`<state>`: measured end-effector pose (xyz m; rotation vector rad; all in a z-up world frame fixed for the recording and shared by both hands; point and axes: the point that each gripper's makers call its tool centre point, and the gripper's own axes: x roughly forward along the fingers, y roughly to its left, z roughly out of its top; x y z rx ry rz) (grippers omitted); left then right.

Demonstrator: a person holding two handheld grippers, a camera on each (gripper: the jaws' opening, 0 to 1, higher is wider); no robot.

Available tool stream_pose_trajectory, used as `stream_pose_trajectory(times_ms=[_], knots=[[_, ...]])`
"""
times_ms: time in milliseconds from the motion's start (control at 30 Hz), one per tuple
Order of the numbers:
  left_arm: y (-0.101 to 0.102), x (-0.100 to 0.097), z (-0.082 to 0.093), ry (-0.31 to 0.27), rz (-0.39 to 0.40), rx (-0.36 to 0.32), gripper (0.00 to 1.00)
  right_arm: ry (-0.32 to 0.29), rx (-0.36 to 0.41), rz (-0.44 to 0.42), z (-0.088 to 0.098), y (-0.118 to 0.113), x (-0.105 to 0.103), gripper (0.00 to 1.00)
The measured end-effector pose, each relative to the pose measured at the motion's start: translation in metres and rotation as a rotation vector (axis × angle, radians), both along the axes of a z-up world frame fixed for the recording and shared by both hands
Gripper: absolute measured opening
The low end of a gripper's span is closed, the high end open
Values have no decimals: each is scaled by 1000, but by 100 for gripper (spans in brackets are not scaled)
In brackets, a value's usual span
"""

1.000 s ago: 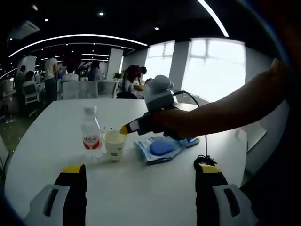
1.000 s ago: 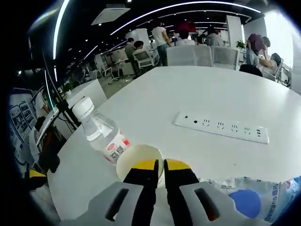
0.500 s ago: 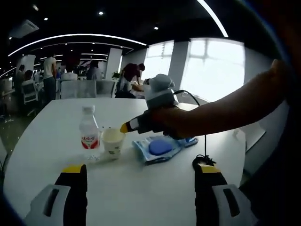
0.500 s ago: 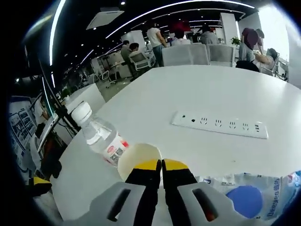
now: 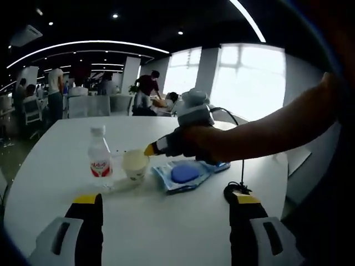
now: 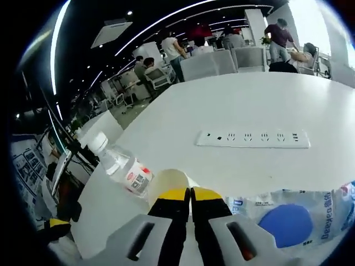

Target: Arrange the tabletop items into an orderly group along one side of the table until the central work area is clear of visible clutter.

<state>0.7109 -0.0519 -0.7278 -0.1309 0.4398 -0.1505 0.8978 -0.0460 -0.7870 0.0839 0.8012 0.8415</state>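
White table (image 5: 166, 221), outstretched right tool (image 5: 150, 150) pinching paper cup (image 5: 135, 164) rim

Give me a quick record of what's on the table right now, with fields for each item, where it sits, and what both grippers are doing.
surface: white table
water bottle: upright, beside the paper cup
paper cup: between bottle and wipes pack
wipes pack: flat, blue label up
power strip: white, farther along the table
right gripper: jaws closed, pinching the cup's rim
left gripper: jaws wide apart, holding nothing, back from the items
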Motion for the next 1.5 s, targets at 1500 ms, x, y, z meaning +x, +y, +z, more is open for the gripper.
stream_pose_trajectory(times_ms=[1500], knots=[[-5, -16, 5, -16, 29, 12, 94, 19, -17, -6, -4, -9, -10, 4]])
